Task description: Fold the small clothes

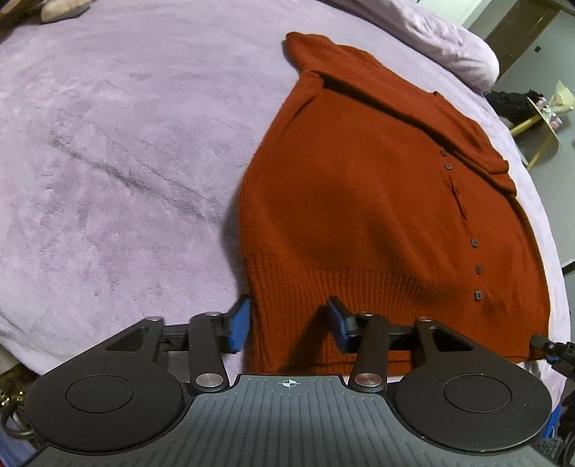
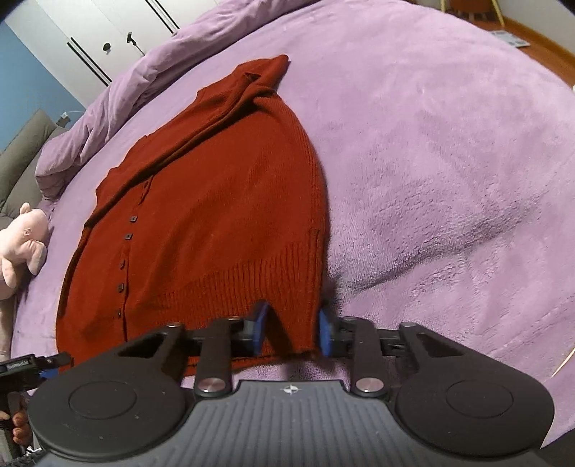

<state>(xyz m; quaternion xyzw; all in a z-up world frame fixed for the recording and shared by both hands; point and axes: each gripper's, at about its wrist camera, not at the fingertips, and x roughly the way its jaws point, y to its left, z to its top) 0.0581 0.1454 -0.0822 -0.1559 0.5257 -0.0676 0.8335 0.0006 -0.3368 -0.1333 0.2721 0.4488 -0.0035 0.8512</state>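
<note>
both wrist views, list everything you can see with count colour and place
rust-red knitted button-front cardigan: one, rust red, spread flat on the bed, ribbed hem toward the cameras
small square dark buttons: a row, dark grey, down the cardigan's front
fluffy lilac blanket: one, lilac, covering the bed under the cardigan
pink plush toy: one, pale pink, at the blanket's left edge in the right wrist view
white wardrobe doors: white, behind the bed
grey cushion: one, grey, beside the bed
left tool: one, black with blue pads, jaws apart around the hem's left corner
right tool: one, black with blue pads, jaws apart around the hem's right corner
</note>
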